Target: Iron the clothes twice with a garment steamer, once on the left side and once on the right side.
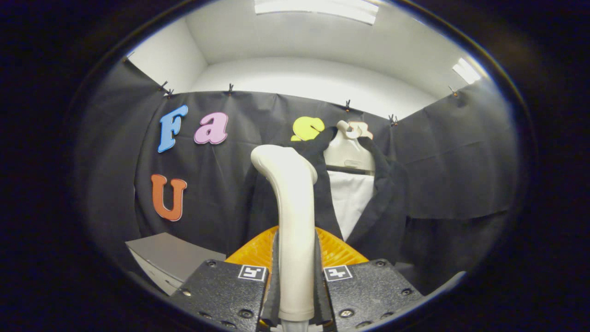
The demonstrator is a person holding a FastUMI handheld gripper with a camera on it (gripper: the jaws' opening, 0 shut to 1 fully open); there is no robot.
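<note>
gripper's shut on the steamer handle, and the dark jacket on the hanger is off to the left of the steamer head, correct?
Not quite. The gripper is shut on the steamer, but the gripper view shows the dark jacket on its hanger just right of the steamer head, not left.

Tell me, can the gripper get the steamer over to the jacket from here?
Probably yes. The gripper is shut on the steamer, and the jacket hangs on its hanger just beyond, with nothing between them.

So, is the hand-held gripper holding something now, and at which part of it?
The hand-held gripper is shut on the cream plastic garment steamer, both fingers pressing its handle low down, near the base.
</note>
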